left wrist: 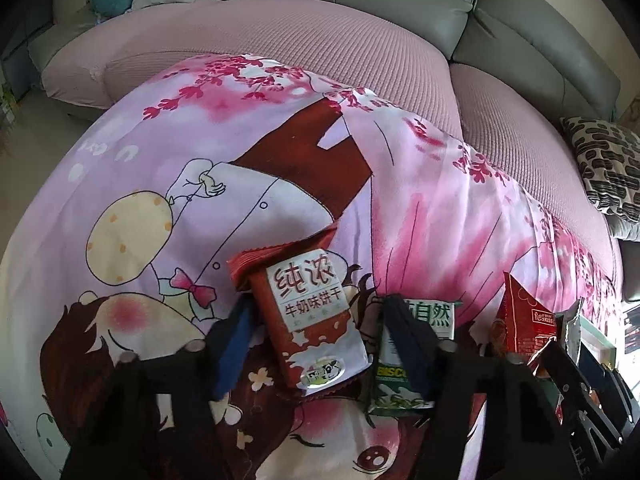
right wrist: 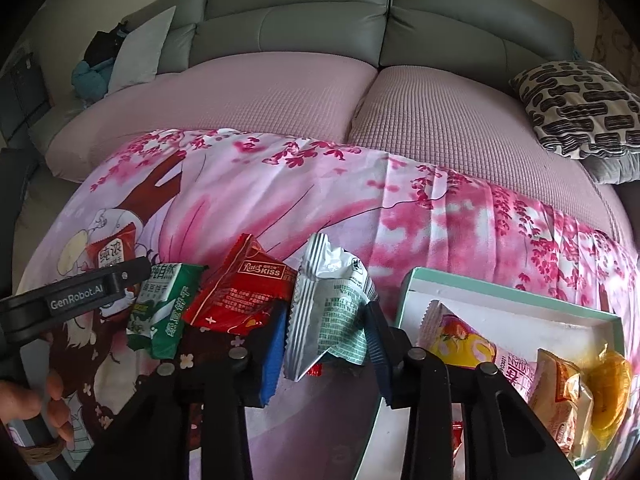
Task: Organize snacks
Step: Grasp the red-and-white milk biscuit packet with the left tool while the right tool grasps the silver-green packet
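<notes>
A brown-red milk biscuit packet [left wrist: 316, 320] lies on the pink cartoon cloth [left wrist: 200, 184]. It sits between the fingers of my left gripper [left wrist: 318, 304], which is open; a strip of cloth shows on either side of it. The right-hand finger overlaps a green biscuit packet [left wrist: 434, 314]. My right gripper [right wrist: 327, 308] is shut on a crumpled silver packet [right wrist: 332, 304], both pads pressing its sides. A red Kiss packet [right wrist: 240, 292] and the green packet [right wrist: 168, 304] lie just left of it. The brown-red packet [right wrist: 114, 254] shows beyond the left gripper's body [right wrist: 80, 292].
A teal-rimmed white box [right wrist: 508, 292] at lower right holds a pink strawberry packet [right wrist: 472, 344], an orange packet [right wrist: 560, 384] and a yellow item [right wrist: 608, 396]. Behind the cloth are pink seat cushions [right wrist: 280, 92], a grey sofa back [right wrist: 320, 24] and a patterned pillow [right wrist: 580, 104]. A hand [right wrist: 40, 404] grips the left handle.
</notes>
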Motion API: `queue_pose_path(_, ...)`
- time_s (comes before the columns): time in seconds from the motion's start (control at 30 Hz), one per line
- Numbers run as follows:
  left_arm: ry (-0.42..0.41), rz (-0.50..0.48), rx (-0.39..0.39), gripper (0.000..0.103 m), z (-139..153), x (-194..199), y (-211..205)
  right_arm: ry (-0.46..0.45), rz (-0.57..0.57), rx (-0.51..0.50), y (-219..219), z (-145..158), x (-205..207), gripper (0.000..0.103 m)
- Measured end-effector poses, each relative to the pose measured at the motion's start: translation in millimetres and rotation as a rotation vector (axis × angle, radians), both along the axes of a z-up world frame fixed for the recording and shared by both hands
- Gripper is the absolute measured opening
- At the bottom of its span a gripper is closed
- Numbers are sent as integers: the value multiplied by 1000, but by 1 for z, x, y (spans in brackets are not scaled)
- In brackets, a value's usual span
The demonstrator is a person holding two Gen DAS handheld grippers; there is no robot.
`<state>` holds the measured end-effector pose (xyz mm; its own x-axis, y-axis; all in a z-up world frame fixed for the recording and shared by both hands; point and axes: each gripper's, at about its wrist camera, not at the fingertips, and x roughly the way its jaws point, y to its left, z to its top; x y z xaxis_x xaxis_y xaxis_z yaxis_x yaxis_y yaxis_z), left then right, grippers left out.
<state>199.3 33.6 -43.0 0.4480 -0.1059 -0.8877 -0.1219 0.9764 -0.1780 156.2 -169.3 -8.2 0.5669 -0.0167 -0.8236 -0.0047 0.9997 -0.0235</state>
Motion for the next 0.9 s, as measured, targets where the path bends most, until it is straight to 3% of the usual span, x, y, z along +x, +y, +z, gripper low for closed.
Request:
queue_pose_path(0.13,19,2,19,45,-2,0,0,-7,-7,-6,0,2,-3,36)
queue_pose_path(0.3,16,9,3,42,-2,-1,1,-20,-22,-19,-1,6,-6,29)
queue_pose_path(0.53,13,17,-12,41,2,-5,4,-43,-32,-6,-5,15,-10,28)
queue_pose_path(0.9,-80,2,14,41,44,-26,-1,-103,-38,44,-4,42,-33,28)
